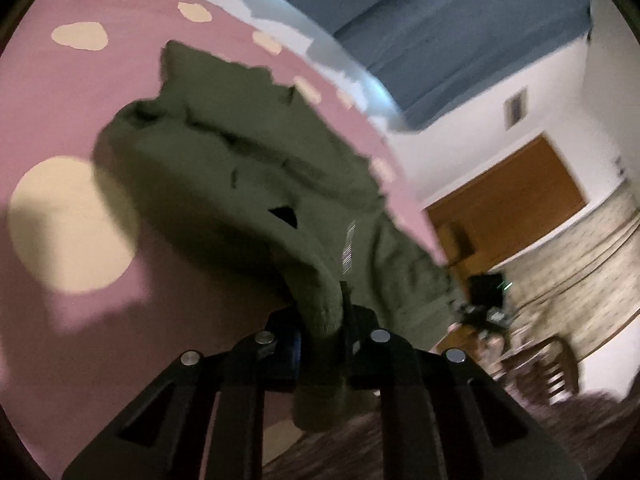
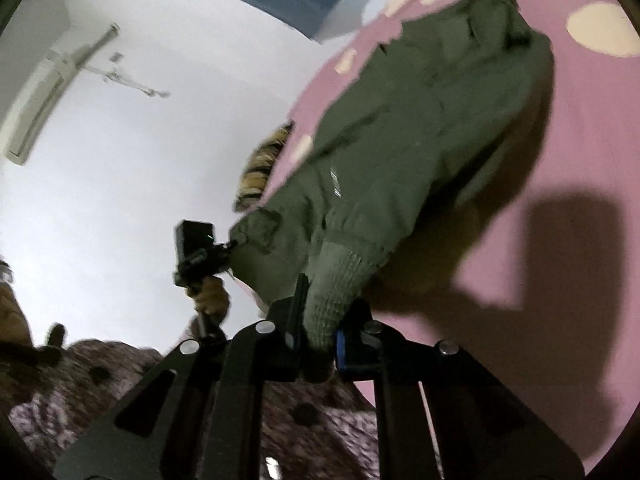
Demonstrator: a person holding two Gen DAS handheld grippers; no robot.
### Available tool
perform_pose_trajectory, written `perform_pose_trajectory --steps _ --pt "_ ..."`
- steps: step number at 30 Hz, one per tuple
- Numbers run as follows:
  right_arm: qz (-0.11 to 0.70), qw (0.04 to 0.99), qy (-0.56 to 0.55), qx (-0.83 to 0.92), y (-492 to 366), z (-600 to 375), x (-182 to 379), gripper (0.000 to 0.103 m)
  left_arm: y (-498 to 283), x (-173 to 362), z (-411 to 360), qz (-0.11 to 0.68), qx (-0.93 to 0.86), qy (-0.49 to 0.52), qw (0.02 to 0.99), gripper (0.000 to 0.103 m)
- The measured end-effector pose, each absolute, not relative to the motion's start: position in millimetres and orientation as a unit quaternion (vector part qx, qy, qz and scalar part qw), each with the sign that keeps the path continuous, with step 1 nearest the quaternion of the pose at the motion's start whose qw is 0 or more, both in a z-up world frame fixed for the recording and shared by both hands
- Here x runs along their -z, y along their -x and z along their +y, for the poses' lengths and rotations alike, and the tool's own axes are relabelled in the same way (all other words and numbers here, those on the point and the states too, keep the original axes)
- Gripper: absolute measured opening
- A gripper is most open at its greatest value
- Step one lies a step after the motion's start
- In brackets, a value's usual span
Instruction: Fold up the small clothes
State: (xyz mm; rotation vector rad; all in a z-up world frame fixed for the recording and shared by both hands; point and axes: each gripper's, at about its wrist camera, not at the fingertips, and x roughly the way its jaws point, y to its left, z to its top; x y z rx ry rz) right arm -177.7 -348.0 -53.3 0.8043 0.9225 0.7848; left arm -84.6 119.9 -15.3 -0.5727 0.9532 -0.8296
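Observation:
An olive green small garment (image 1: 256, 184) lies crumpled on a pink sheet (image 1: 80, 92) with cream dots. My left gripper (image 1: 324, 320) is shut on a ribbed cuff of it, and the cloth bunches between the fingers and hangs below them. In the right wrist view the same garment (image 2: 420, 132) stretches away to the upper right, and my right gripper (image 2: 322, 316) is shut on another ribbed cuff (image 2: 340, 280). The left gripper (image 2: 200, 256) also shows there, held by a hand (image 2: 210, 296) at the garment's left corner. The right gripper (image 1: 484, 308) appears dark and blurred at the garment's right corner.
A brown fuzzy blanket (image 2: 100, 380) covers the near edge below both grippers. A striped tan and black item (image 2: 260, 168) lies at the sheet's left edge. A wooden door (image 1: 508, 208) and a wooden chair (image 1: 552, 364) stand beyond the bed.

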Motion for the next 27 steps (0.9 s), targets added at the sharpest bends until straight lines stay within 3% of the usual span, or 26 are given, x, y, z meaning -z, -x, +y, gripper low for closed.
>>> perform_pose_trajectory --steps 12,27 --pt "0.305 0.746 -0.462 -0.37 72.9 -372.7 10.0 0.01 -29.0 -20.8 121.0 0.373 0.35 0.403 0.759 0.014" --pt "0.346 0.711 -0.551 -0.268 -87.6 -399.1 77.0 0.01 -169.0 18.5 102.8 0.429 0.251 0.361 0.789 0.014"
